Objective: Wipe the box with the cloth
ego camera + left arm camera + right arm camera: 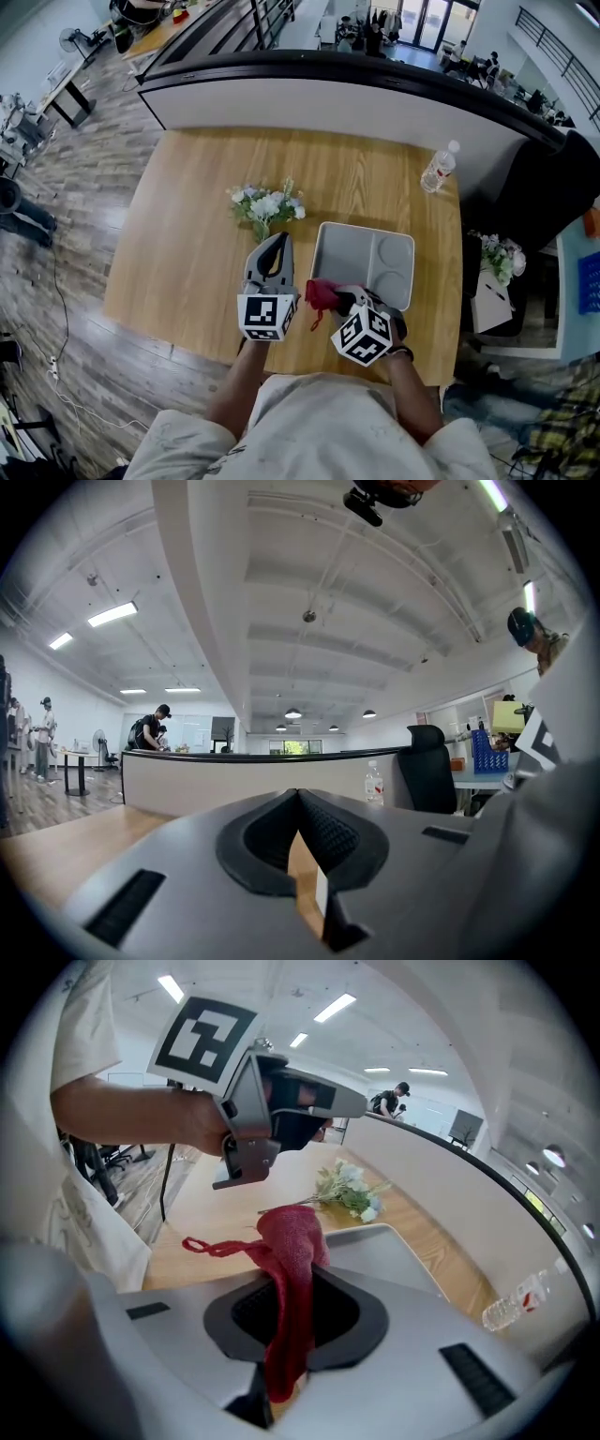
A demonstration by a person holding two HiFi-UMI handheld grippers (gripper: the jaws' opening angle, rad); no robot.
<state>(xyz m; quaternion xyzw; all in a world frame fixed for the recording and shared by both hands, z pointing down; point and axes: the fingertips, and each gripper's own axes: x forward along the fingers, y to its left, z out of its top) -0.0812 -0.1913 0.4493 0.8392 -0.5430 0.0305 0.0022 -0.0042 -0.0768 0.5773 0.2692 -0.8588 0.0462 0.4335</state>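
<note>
The pale grey compartmented plastic box [364, 255] is lying on the wooden worktop [197, 234], just ahead of the right tongs [336, 300], which are pinching the red cloth [321, 293] and letting its loose end droop. The left tongs [277, 242] are standing just left of the box, closed on nothing. With nothing steadying it, the box is at risk of skidding under a wipe, and the narrowly held cloth may be pulling free. Only the right gripper view is showing that grip; only the head view is showing the whole box.
</note>
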